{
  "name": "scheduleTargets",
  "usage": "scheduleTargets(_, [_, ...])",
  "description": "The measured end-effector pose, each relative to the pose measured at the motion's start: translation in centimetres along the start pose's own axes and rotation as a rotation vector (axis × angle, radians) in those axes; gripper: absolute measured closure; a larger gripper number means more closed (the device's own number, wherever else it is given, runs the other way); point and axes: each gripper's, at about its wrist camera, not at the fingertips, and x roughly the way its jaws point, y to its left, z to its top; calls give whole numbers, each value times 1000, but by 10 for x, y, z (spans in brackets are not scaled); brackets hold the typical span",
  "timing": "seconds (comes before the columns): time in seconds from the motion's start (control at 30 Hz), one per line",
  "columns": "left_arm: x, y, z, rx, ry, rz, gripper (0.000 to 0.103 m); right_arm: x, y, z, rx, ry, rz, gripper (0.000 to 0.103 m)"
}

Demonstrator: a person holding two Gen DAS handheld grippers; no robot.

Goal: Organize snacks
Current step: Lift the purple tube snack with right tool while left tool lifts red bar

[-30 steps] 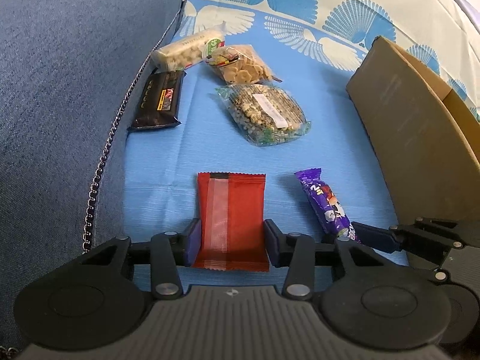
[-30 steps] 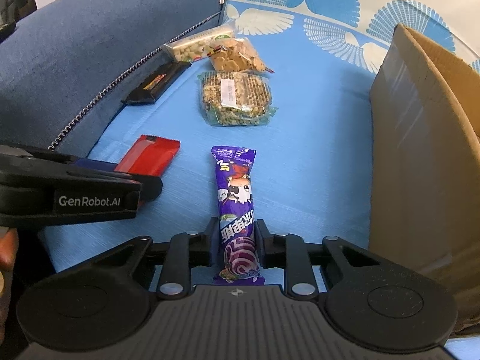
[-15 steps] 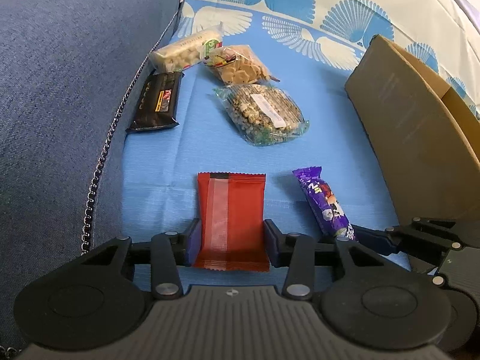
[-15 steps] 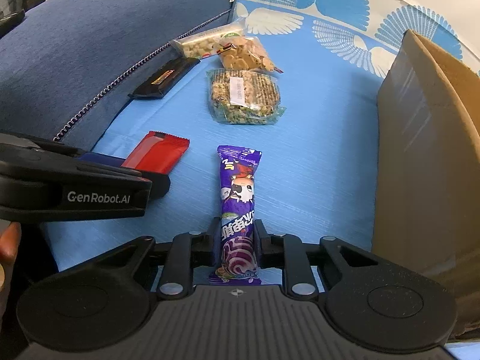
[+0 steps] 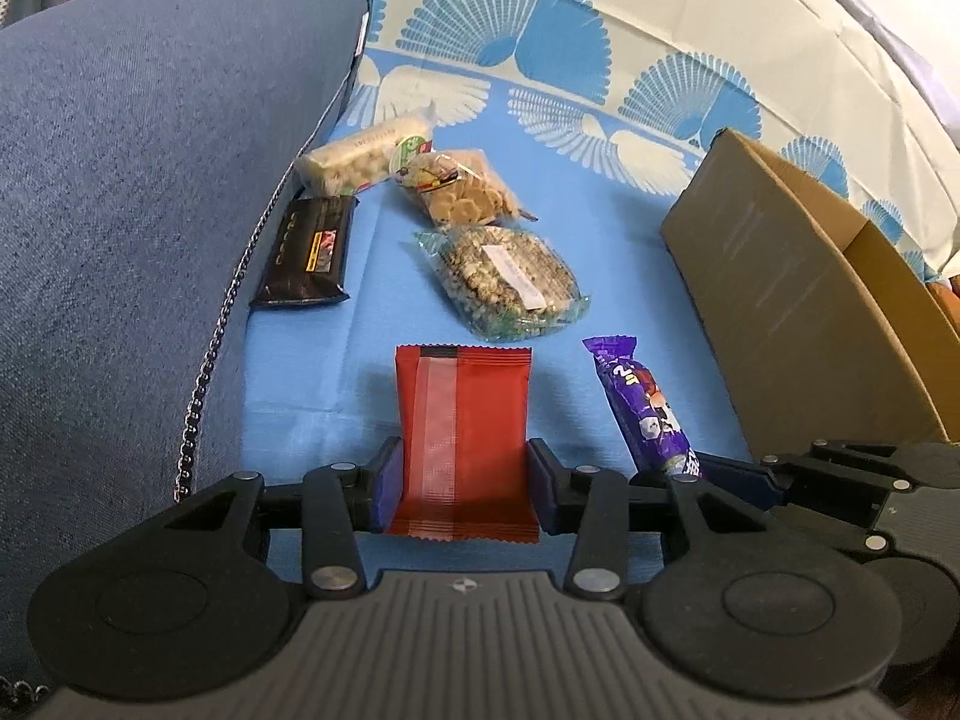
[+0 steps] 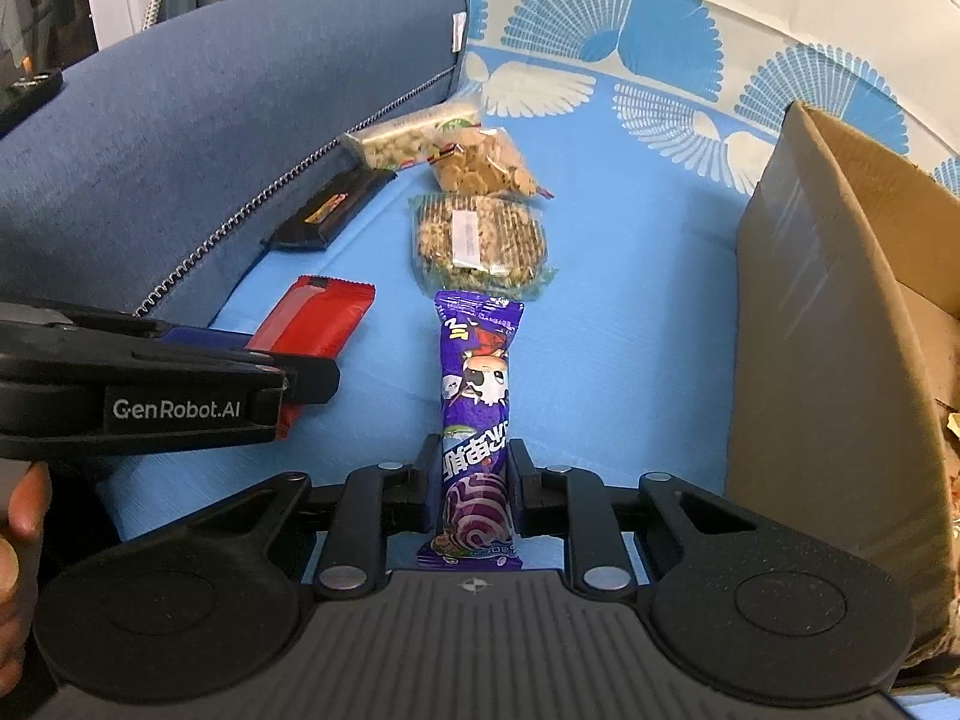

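Now: 2 grips set, 1 packet per gripper, both on the blue patterned sheet (image 5: 600, 228).
Left gripper (image 5: 461, 489) clamps the flat red foil snack packet (image 5: 462, 438) across its near end; right gripper (image 6: 474, 492) pinches the slim purple wrapped candy bar (image 6: 477, 414) near its tail. Both look light, crinkly and slippery; sealed ends may slide, so a hold on the filled body seems safer. Brown cardboard box (image 6: 828, 312) stands just right.

Red flat packet (image 5: 461, 444) near centre, purple bar (image 6: 477, 414) lengthwise to its right, round seed-cake pack (image 5: 504, 281) beyond, biscuit bag (image 5: 462, 195) and pale, possibly nut, bar (image 5: 366, 156) farthest, black bar (image 5: 307, 252) far left, brown carton (image 5: 798, 288) right
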Motion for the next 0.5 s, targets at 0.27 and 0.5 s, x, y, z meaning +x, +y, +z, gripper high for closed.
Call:
scheduleTargets(0.27, [-9,0,-1,2,-51,-33,56,-12,-6,4,18,-45,8,81])
scheduleTargets(0.5, [-19,-1,-3,2,-96,-52,56,-30,-15,7,38,-115,21,81])
